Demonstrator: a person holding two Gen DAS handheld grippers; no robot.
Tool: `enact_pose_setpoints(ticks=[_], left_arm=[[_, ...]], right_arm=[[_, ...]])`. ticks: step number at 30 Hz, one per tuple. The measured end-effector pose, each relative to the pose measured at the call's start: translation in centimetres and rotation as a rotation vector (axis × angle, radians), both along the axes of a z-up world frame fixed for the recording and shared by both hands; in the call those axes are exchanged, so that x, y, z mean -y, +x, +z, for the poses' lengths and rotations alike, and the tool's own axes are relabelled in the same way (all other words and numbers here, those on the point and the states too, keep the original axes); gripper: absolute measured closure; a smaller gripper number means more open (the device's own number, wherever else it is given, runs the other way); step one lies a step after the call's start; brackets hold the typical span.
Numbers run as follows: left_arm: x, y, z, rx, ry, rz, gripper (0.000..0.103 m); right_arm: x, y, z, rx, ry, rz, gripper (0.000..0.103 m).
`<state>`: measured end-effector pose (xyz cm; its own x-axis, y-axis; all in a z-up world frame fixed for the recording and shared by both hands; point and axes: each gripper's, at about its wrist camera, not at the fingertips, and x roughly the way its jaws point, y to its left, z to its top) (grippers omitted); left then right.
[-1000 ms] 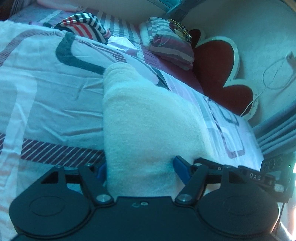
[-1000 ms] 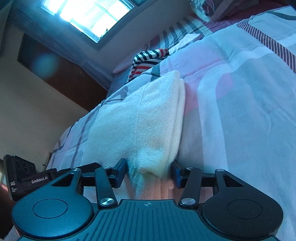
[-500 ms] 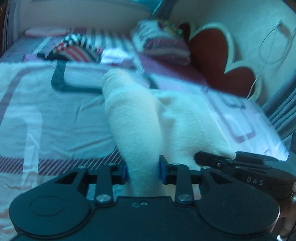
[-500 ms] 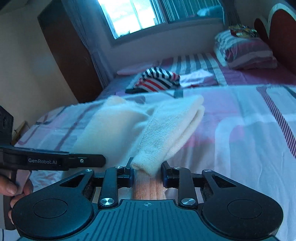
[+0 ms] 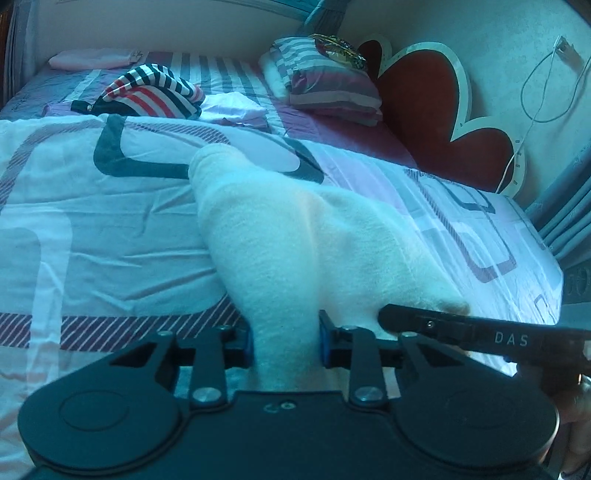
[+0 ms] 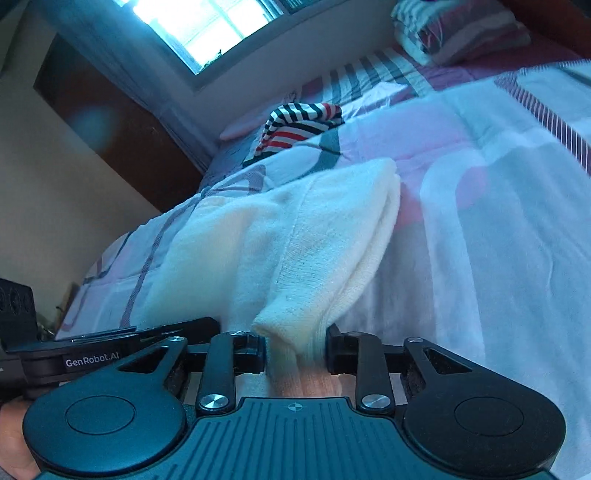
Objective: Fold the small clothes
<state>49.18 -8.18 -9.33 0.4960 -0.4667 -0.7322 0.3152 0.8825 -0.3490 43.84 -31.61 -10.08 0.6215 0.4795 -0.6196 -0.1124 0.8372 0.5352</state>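
Left tool: we are holding the left gripper (image 5: 284, 343), black with blue pads, and its jaws have just been closing; they are now clamped on a near corner of the cream-white fuzzy knitted garment (image 5: 295, 236).
Right tool: we are holding the right gripper (image 6: 295, 350), black with dark pads, and its jaws have just been closing too; they are pinching the other near corner of the same cream-white garment (image 6: 295, 236).
Garment: it is lying folded on the bed, stretching away from both grippers, with its near edge gathered up between the pads and its far end resting on the cover.
Bed: the white quilt with pink, grey and striped bands (image 5: 92, 229) is lying under the garment and is creased around it.
Beyond the garment: a black, white and red striped cloth (image 5: 155, 92) is lying bunched well apart from the garment, with a folded pale lilac cloth (image 5: 236, 107) just beside it.
Head of bed: a striped purple and white pillow (image 5: 325, 77) is lying against a dark red heart-shaped headboard with a white rim (image 5: 436, 96).
Other gripper in view: in the left wrist view the right gripper's black arm is crossing the lower right, touching the garment's edge as far as we can tell.
Room: a bright window (image 6: 207, 26) is showing above a dark brown wooden door (image 6: 110, 122).
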Motion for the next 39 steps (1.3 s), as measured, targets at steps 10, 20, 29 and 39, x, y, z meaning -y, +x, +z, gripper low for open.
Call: enact_pose_setpoints(ticks=[10, 20, 29, 39], left_arm=[[-3.7, -3.9, 4.0, 0.074, -0.005, -0.010, 0.076], [-13.4, -10.5, 6.0, 0.073, 0.016, 0.070, 0.076], [-22.3, -16.3, 3.6, -0.015, -0.070, 0.162, 0.075], [-25.4, -18.0, -0.1, -0.033, -0.050, 0.230, 0.037]], right_arm=[[-6.1, -4.3, 5.6, 0.112, -0.118, 0.055, 0.076], [-17.3, -8.5, 6.8, 0.136, -0.117, 0.170, 0.076], [-24.4, -11.3, 4.8, 0.082, -0.066, 0.267, 0.076], [-19.8, -11.7, -3.6, -0.138, 0.221, 0.117, 0.061]])
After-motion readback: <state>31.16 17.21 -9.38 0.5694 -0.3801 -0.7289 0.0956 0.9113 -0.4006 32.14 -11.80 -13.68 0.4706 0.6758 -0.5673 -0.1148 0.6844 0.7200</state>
